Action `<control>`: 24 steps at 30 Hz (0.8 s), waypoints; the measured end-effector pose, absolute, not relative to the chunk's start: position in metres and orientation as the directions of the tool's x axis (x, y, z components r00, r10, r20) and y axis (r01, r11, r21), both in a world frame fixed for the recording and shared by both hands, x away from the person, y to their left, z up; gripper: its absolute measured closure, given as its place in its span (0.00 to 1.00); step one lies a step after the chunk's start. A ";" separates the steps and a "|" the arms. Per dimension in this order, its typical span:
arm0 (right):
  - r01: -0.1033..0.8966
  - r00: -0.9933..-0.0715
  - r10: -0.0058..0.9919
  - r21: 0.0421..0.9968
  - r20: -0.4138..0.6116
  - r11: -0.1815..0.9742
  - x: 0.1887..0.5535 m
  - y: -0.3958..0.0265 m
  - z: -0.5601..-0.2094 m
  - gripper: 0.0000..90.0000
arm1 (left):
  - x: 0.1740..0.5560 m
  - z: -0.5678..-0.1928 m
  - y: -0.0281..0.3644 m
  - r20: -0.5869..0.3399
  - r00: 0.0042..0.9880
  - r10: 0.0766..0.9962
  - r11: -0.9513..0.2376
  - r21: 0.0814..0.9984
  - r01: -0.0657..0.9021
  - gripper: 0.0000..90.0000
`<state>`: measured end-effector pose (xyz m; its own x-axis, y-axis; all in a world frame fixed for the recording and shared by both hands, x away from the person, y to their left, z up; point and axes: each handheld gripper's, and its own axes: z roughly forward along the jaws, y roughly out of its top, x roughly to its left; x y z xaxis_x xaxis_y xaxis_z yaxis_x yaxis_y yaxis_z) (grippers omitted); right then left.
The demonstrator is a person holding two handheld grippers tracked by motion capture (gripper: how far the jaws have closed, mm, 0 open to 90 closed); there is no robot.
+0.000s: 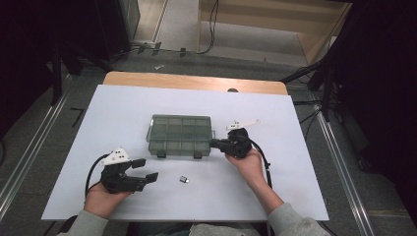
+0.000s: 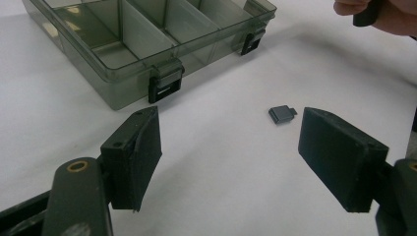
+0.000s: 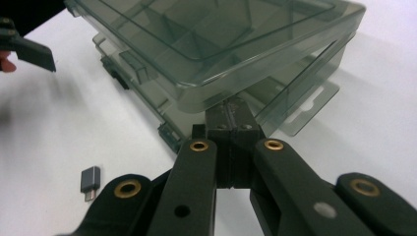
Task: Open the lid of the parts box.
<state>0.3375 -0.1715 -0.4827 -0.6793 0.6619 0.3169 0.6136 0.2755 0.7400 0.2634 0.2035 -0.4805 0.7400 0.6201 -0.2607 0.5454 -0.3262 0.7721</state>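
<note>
Work in hand looks like loading the small USB adapter [image 1: 184, 180] into the smoke-grey compartment box [image 1: 180, 135], and it's early days. The right gripper [image 3: 230, 115] has its jaws pressed together, tips jammed under the lid [image 3: 216, 44] at the box's right-hand end; from the right gripper view the lid sits lifted off the base on that side, a gap showing between lid and tray. Can't say whether the pads pinch the lid edge or just wedge beneath it. So the box is cracked open, not swung fully back. Both black latches [image 2: 165, 86] on the front wall look undone, though that's a judgement from the angle. The left gripper [image 1: 145, 169] hovers over the white table [image 1: 295, 196] with jaws spread wide and nothing between them, aimed toward the adapter, which lies bare on the table just in front of the box and apart from it. In the left gripper view the adapter [image 2: 282, 114] is closer to the right-hand pad [image 2: 334, 162] but untouched. Left to do, as I read it: raise the lid, pick up the adapter, drop it in a compartment, probably close up. Compartments I can see look empty. Labels: none readable; no brand or print on box, adapter or grippers.
</note>
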 end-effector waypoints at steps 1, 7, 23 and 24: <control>0.616 -0.676 0.663 0.740 0.320 0.271 0.338 -0.172 -0.482 0.97 | 0.263 -0.481 0.203 -0.262 0.740 0.619 -0.327 0.771 0.546 0.27; 0.616 -0.676 0.662 0.742 0.325 0.264 0.342 -0.172 -0.479 0.97 | 0.265 -0.480 0.203 -0.273 0.733 0.623 -0.324 0.763 0.560 0.27; 0.611 -0.677 0.659 0.751 0.329 0.253 0.348 -0.167 -0.473 0.97 | 0.273 -0.477 0.204 -0.275 0.705 0.654 -0.308 0.754 0.580 0.27; 0.609 -0.678 0.658 0.752 0.328 0.252 0.348 -0.167 -0.472 0.97 | 0.273 -0.477 0.204 -0.271 0.706 0.654 -0.310 0.755 0.578 0.27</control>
<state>0.3478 -0.1671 -0.4725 -0.6777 0.6579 0.3284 0.6092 0.2522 0.7518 0.2731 0.2042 -0.4766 0.7060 0.6543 -0.2713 0.5775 -0.3101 0.7552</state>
